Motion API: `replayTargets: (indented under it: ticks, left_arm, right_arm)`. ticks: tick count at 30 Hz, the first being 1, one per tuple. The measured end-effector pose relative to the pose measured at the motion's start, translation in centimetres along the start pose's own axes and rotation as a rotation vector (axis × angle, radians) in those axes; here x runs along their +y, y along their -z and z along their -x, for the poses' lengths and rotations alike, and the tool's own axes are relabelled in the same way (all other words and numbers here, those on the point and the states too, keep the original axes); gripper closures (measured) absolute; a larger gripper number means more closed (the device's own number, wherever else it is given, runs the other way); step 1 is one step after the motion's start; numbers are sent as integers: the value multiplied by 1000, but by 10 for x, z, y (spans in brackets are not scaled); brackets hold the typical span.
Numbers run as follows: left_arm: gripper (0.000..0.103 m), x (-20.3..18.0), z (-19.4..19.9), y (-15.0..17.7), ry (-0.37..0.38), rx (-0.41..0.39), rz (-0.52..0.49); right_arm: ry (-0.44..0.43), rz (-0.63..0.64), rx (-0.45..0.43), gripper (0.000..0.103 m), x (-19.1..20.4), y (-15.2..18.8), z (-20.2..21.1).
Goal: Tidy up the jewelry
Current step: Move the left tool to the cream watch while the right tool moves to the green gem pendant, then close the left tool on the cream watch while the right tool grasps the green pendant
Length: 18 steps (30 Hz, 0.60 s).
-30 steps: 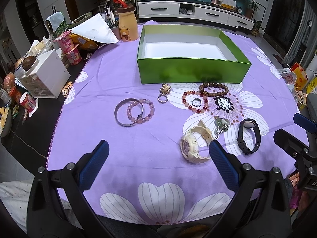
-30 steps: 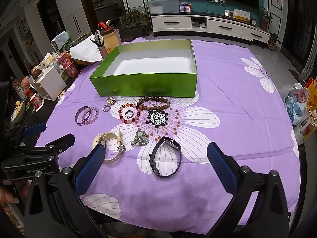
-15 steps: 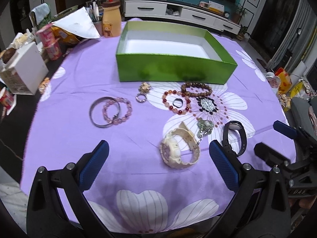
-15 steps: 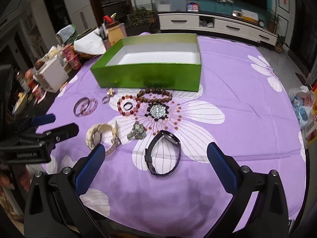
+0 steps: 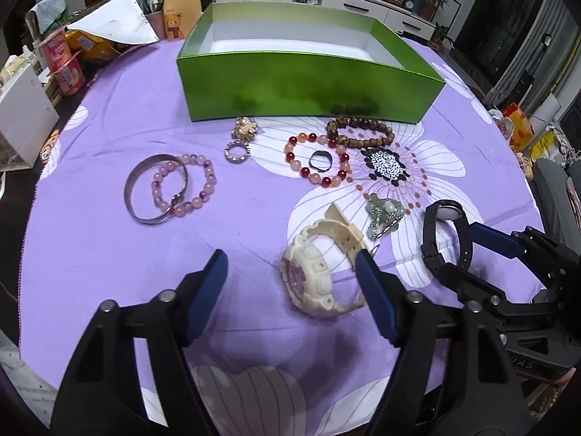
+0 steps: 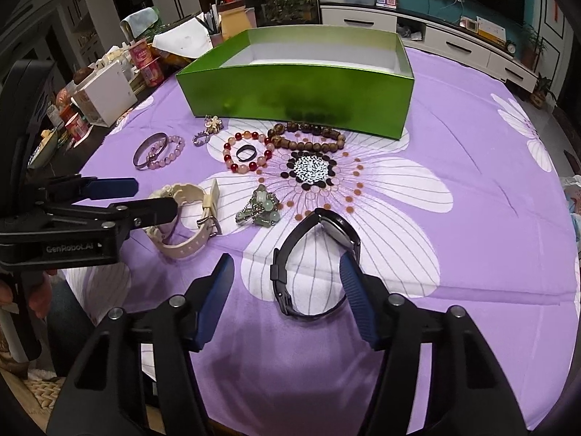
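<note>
My left hand-held gripper (image 5: 290,272) is spread wide above the purple flowered cloth on the table (image 5: 109,254), holding nothing. The cream watch (image 5: 319,272) lies between its blue fingers, nearer the right one, whose tip sits just beside the strap. My right hand-held gripper (image 6: 287,272) is also wide and empty; the black watch (image 6: 316,265) lies on its side between its fingers, its band close against the right finger.

Beyond the watches lies a jade-green charm (image 5: 383,214). Farther on are a red-and-peach bead bracelet (image 5: 316,160) with a dark ring (image 5: 320,160) inside its loop, a brown wooden bead bracelet (image 5: 359,130), a silver bangle (image 5: 156,189) overlapping a pink bead bracelet (image 5: 185,189), a small sparkly ring (image 5: 238,151) and a gold brooch (image 5: 245,127). The open green box (image 5: 308,87) stands behind them all, nothing visible inside it.
</note>
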<state>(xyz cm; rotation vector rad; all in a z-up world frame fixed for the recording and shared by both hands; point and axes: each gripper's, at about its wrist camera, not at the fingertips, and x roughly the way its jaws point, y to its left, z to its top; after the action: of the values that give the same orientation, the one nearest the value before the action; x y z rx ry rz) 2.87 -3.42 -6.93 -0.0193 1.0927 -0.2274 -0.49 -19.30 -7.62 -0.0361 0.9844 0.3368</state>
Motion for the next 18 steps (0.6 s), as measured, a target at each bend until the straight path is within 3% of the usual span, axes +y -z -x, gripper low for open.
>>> replayTargets:
  ticks: [3,4,8,10,12,18]
  left_arm:
    - [49,-4,-8,-2,-12,25,-12]
    - [61,-4,-11,-2,-14,43,-11]
    - [76,-7,-18,0,5,65,-22]
    - [78,-8,-18,0,2,56,-24]
    - [85,-6,-16,0,-7,38,-21]
    - [86,18,-7,-2,-24,16,34]
  right_arm:
    - [-1,-11,-14,41,-5,-3,2]
    - [-5,-19,-23,41,-7,-4,4]
    - [-14,-23,-35,41,-10,-13,4]
    - [-18,12,-36,41,-4,-19,0]
    - [-20,64,-37,49,5,-24,-4]
    - [-15,220,16,62,26,-40,-31]
